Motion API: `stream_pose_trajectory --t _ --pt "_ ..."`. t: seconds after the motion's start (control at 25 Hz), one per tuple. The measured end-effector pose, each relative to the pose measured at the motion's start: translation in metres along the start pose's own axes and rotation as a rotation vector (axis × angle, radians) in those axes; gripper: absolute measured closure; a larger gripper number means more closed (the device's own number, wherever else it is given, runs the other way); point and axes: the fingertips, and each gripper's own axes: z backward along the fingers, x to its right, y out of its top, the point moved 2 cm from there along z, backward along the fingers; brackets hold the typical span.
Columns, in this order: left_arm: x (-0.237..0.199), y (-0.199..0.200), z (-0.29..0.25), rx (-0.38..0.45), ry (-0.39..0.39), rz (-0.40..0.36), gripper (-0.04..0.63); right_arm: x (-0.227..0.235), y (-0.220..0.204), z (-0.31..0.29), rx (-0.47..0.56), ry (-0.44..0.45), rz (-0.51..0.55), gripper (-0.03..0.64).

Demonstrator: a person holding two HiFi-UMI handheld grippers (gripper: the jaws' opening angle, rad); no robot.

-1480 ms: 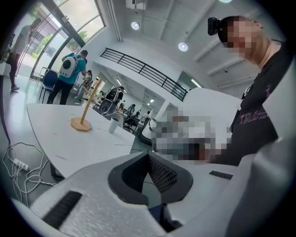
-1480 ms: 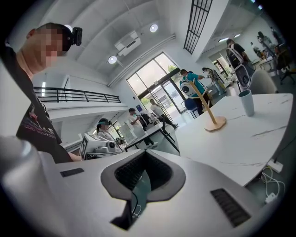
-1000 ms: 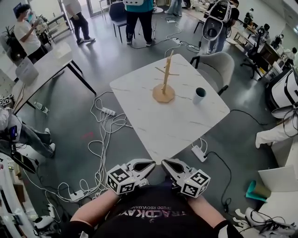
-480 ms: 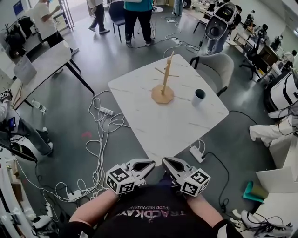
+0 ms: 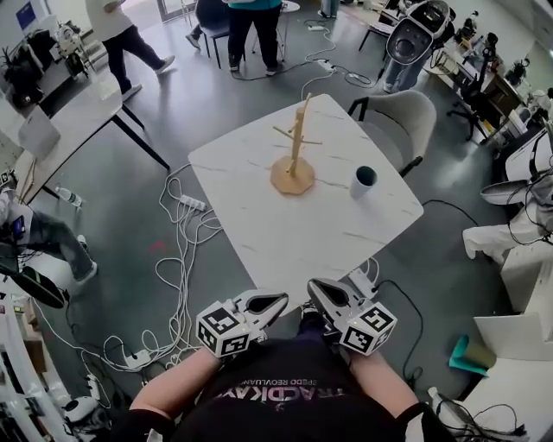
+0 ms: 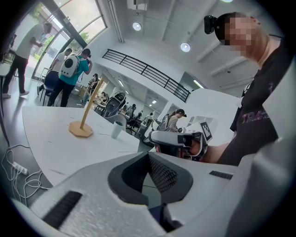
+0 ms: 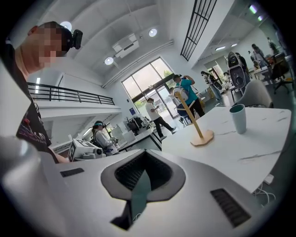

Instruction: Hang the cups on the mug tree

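A wooden mug tree with bare pegs stands upright near the far side of the white marble table. A white cup with a dark inside stands on the table to the tree's right, apart from it. Both grippers hang close to my body, short of the table's near corner. The left gripper is shut and holds nothing; the right gripper is shut and holds nothing too. The left gripper view has the tree and cup far beyond its jaws; so does the right gripper view, with tree and cup.
A grey chair stands at the table's far right corner. White cables and power strips lie on the floor to the left, and another strip lies by the near corner. A second table and several standing people are further back.
The head view has shifted, so table, tree and cup sit slightly lower and further left. Both grippers stay shut near my body. A person at the back left has walked on.
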Motion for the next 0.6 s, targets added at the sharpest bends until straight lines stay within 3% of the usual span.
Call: stream_pose_trajectory --t 0.6 --pt "-0.026 0.025 -0.066 -0.002 0.039 0.039 0.601 0.097 0.042 0.007 0.007 -0.058 -0.001 0.607"
